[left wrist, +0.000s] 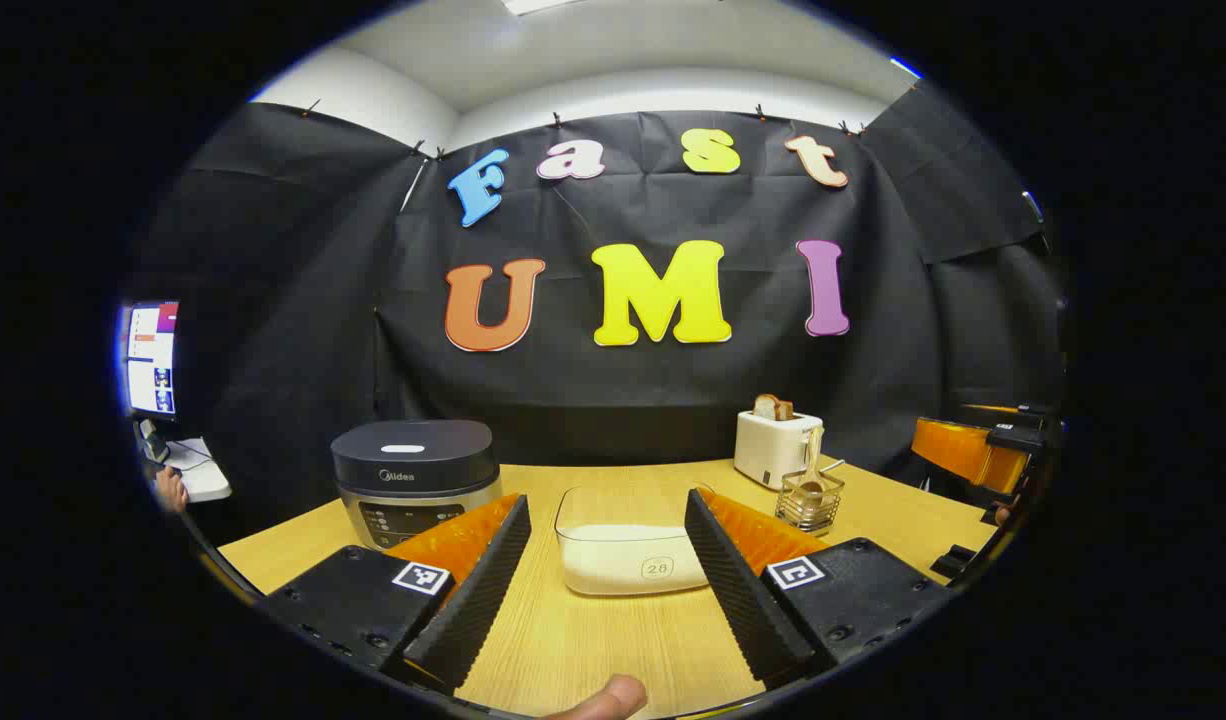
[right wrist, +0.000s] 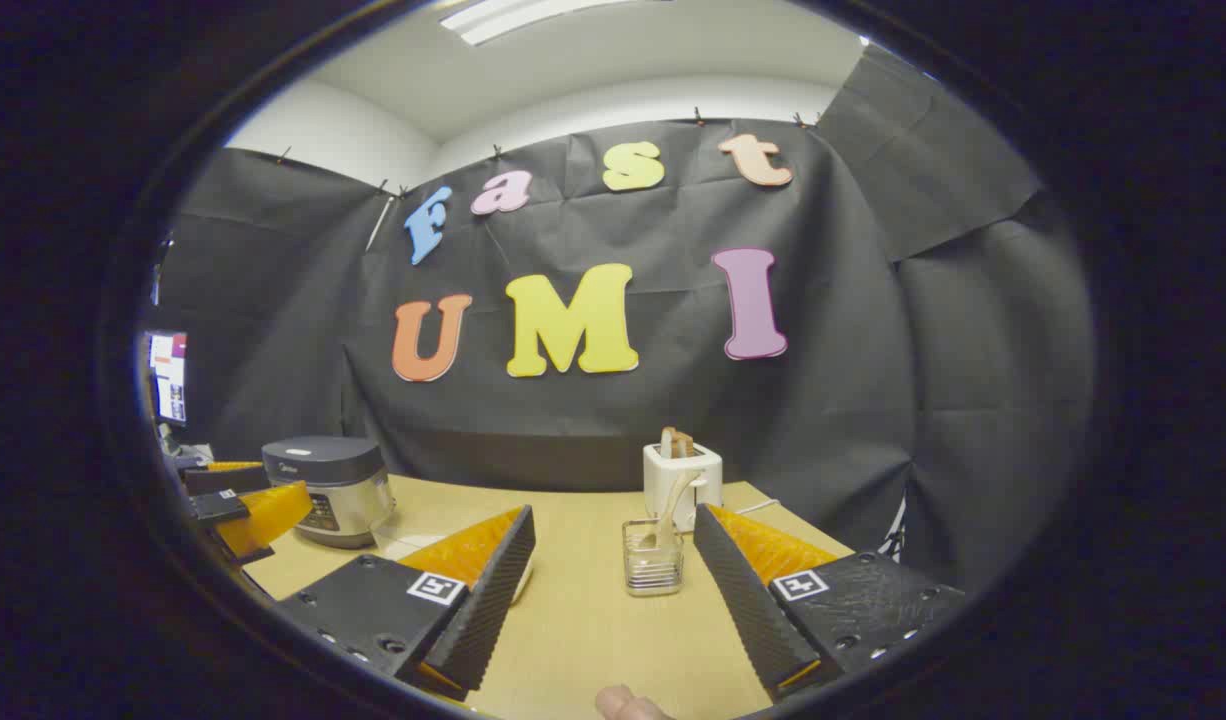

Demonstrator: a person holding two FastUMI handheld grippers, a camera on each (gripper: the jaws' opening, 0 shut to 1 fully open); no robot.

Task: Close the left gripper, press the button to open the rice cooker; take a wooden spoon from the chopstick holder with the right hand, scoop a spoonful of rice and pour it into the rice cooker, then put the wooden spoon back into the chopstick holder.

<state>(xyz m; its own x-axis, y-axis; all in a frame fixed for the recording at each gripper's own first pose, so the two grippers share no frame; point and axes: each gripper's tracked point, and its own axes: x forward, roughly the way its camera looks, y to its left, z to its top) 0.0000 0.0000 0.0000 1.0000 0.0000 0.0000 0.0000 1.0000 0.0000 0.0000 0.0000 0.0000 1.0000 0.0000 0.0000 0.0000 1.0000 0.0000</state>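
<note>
Start of task, nothing done yet. Left gripper (left wrist: pixel 608 560) fingers wide apart, holding nothing, above the surface (left wrist: pixel 593 640) with the rice box (left wrist: pixel 628 555) just ahead. Cooker (left wrist: pixel 416 478) sits left of it, lid down. Right gripper (right wrist: pixel 613 575) fingers also wide, holding nothing, aimed at the holder (right wrist: pixel 653 557) with the spoon (right wrist: pixel 665 515) standing in it, toaster (right wrist: pixel 683 478) behind. Next as I judge it: bring left fingers together, swing left, press the cooker's lid button.
</note>
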